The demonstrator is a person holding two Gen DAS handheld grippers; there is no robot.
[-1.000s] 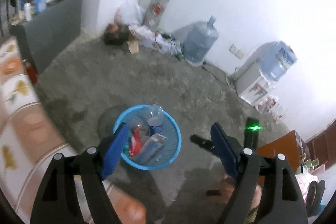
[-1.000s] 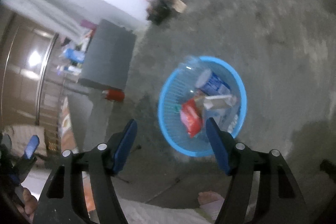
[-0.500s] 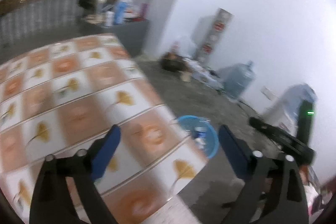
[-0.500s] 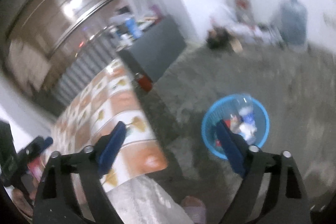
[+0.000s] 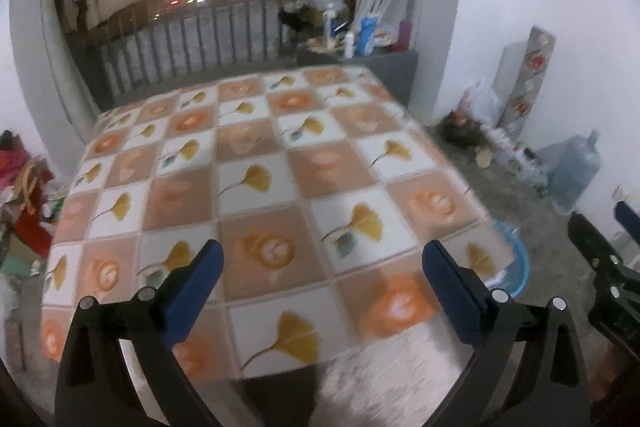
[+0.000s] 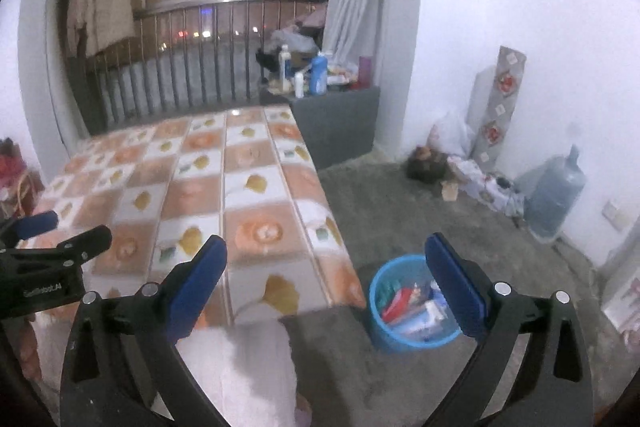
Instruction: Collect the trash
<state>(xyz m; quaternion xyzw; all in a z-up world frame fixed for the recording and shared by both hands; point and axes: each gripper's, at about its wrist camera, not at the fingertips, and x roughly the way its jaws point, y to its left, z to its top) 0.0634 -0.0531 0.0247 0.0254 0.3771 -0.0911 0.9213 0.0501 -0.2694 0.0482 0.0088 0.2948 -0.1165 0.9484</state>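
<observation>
Blue-padded left gripper [image 5: 320, 267] and right gripper [image 6: 326, 263]: jaws just opened wide, both empty. Near right, on the floor: blue basket [image 6: 378, 327] holding trash [image 6: 412, 307]. Farther left: tiled tabletop [image 5: 260, 167], bare. Advice: scan the floor clutter by the far wall before reaching.

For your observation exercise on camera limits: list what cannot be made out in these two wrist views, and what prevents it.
- Blue basket, left wrist view: mostly hidden behind the table edge.
- Basket contents, right wrist view: partly hidden by the right gripper finger, labels too small.
- Bottles on the grey cabinet: too small.
</observation>
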